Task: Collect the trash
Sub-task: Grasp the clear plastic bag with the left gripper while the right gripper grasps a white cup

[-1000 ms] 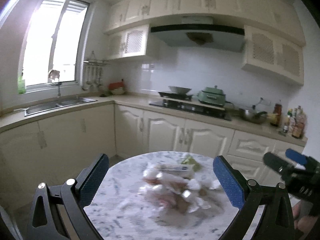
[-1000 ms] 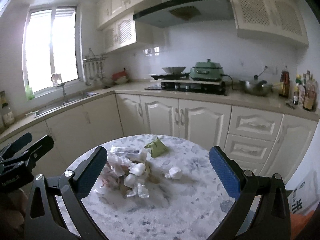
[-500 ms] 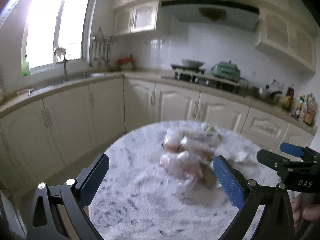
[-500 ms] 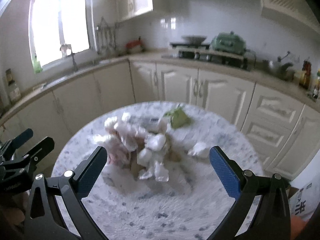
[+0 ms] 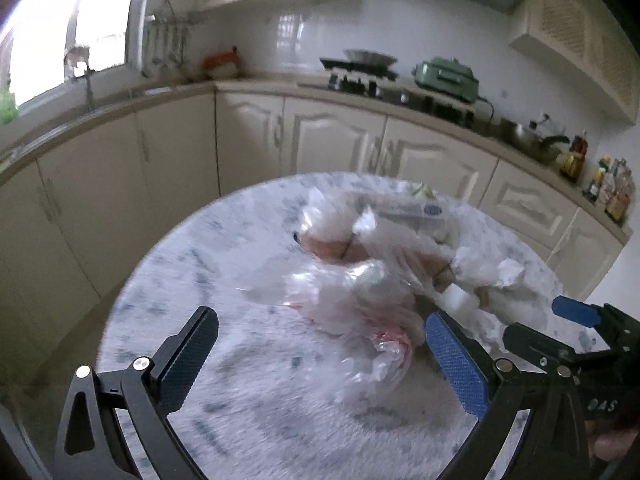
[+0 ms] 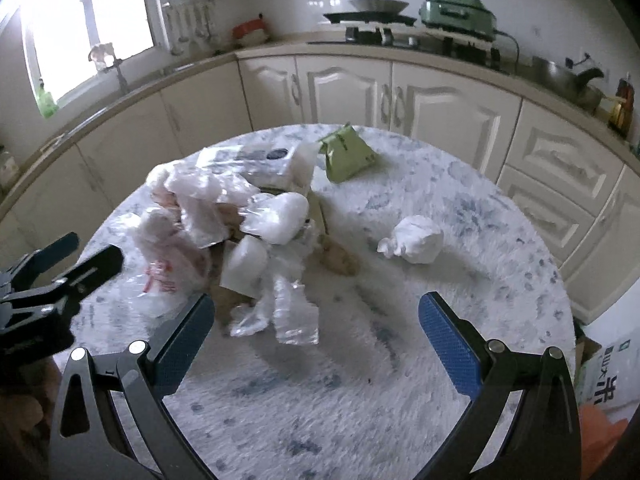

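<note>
A heap of crumpled plastic wrappers (image 6: 224,240) is lying on the round marble table (image 6: 400,400). I am holding my left gripper (image 5: 316,356) and right gripper (image 6: 316,340) above it, both wide open and empty, angling downward.

bench (image 6: 460,208): round, white marble top with grey-blue flecks
heap (image 6: 224,236): crumpled clear and white plastic bags, piled ahead and left of the right hand-held gripper (image 6: 316,344); ahead and right of the left hand-held gripper (image 5: 320,352)
green packet (image 6: 346,154): beyond the heap, at the far side
flat packet (image 6: 260,160): far edge of the heap, just left of the green packet
tissue ball (image 6: 414,240): white, alone, ahead and right of the right hand-held gripper, apart from the heap
</note>
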`<state>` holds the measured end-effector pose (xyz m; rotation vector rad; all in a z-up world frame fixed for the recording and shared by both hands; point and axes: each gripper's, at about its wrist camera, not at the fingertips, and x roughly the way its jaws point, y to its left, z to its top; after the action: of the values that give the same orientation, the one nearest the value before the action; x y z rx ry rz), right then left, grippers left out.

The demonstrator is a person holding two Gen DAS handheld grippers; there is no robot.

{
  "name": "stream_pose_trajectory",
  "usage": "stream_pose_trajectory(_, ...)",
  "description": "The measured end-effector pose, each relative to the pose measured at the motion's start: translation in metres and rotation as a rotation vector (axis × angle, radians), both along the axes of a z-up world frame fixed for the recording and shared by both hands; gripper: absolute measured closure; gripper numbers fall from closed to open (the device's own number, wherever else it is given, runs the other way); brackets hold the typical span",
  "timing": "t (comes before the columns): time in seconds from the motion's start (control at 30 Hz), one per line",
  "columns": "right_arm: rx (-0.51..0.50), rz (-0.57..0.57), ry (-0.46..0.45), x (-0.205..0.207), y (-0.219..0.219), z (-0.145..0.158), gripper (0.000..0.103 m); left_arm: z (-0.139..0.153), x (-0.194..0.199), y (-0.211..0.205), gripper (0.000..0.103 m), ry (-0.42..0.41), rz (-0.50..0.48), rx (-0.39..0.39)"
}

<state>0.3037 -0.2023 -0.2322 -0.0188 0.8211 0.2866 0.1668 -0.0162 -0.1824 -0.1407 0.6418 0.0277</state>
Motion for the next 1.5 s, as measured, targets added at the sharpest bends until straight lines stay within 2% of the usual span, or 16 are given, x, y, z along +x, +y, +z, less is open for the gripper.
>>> stream_pose_trajectory(0.17, -0.010, 0.011, 0.026, 0.007, 0.000, -0.010, 0.000, -0.012, 0.049, 0.012, 0.001, 0.068, 0.019, -0.065)
stream_pose_trajectory(0.23, -0.006, 0.022, 0.034, 0.010, 0.001, -0.013, 0.000, -0.014, 0.061, 0.021, 0.007, 0.067, -0.005, -0.130)
stream_pose_trajectory(0.27, -0.006, 0.025, 0.037, 0.012, 0.002, -0.014, 0.000, -0.015, 0.066, 0.025, 0.027, 0.080, -0.018, -0.161)
stream_pose_trajectory(0.3, -0.004, 0.029, 0.041, 0.014, 0.003, -0.015, 0.000, -0.019, 0.074, 0.030, 0.032, 0.105, -0.041, -0.200)
stream_pose_trajectory(0.37, -0.001, 0.038, 0.041, 0.017, 0.006, -0.016, 0.001, -0.018, 0.076, 0.038, 0.036, 0.140, -0.048, -0.239)
stream_pose_trajectory(0.47, 0.008, 0.056, 0.041, 0.021, 0.009, -0.018, 0.002, -0.016, 0.074, 0.052, 0.040, 0.120, -0.052, -0.230)
stream_pose_trajectory(0.57, 0.015, 0.077, 0.053, 0.022, 0.013, -0.022, 0.010, -0.014, 0.069, 0.069, 0.042, 0.108, -0.047, -0.220)
stream_pose_trajectory(0.83, 0.038, 0.085, 0.043, 0.018, 0.014, -0.022, 0.012, -0.002, 0.052, 0.101, 0.041, 0.084, -0.034, -0.102)
stream_pose_trajectory(0.93, 0.037, 0.106, 0.031, 0.016, 0.019, -0.019, 0.012, -0.001, 0.061, 0.106, 0.032, 0.103, -0.022, -0.066)
stream_pose_trajectory(1.0, 0.024, 0.108, 0.028, 0.017, 0.023, -0.019, 0.012, 0.000, 0.070, 0.105, 0.020, 0.115, -0.022, -0.059)
stream_pose_trajectory(1.07, 0.027, 0.098, 0.031, 0.022, 0.024, -0.021, 0.013, 0.002, 0.078, 0.106, 0.024, 0.117, -0.028, -0.066)
stream_pose_trajectory(1.1, 0.042, 0.093, 0.039, 0.026, 0.023, -0.023, 0.016, 0.000, 0.080, 0.100, 0.034, 0.116, -0.034, -0.068)
stream_pose_trajectory(1.17, 0.087, 0.108, 0.052, 0.033, 0.022, -0.026, 0.020, 0.000, 0.089, 0.101, 0.037, 0.126, -0.047, -0.099)
stream_pose_trajectory(1.3, 0.161, 0.174, 0.057, 0.032, 0.024, -0.024, 0.052, -0.004, 0.081, 0.096, 0.041, 0.115, -0.062, -0.110)
stream_pose_trajectory(1.37, 0.127, 0.186, 0.047, 0.026, 0.026, -0.022, 0.055, -0.006, 0.061, 0.094, 0.042, 0.110, -0.066, -0.117)
stream_pose_trajectory(1.5, 0.135, 0.191, 0.061, 0.015, 0.021, -0.025, 0.056, -0.009, 0.045, 0.095, 0.042, 0.103, -0.061, -0.130)
